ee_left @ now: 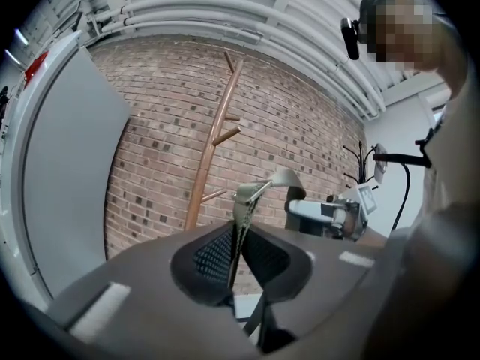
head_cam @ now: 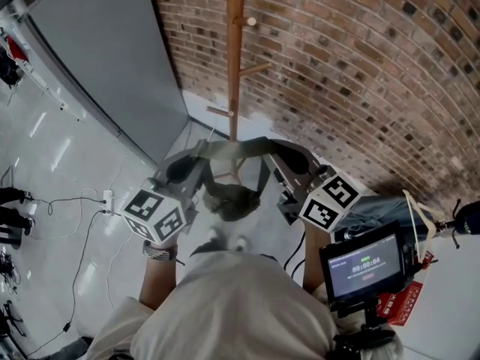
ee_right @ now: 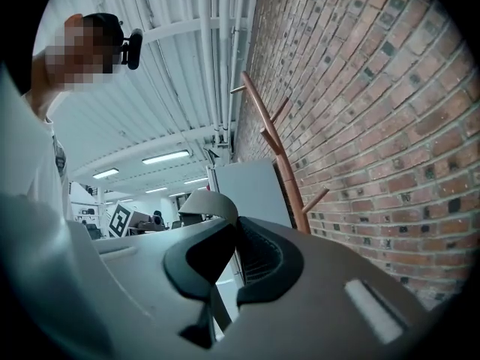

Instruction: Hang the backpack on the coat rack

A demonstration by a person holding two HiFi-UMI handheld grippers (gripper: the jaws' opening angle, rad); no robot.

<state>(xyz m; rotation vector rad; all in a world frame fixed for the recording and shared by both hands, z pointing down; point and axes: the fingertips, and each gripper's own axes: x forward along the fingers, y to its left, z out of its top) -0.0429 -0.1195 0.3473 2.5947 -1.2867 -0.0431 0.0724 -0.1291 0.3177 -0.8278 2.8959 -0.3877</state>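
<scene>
As two grippers (head_cam: 193,160) (head_cam: 289,160) clamp, one backpack (head_cam: 232,199) hangs.

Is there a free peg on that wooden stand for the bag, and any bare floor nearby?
Every peg in view on the coat rack is bare. The floor at its foot, between the grey panel and the brick wall, is free. It is crowded at the left, where cables trail, and at the right around the screen.
</scene>
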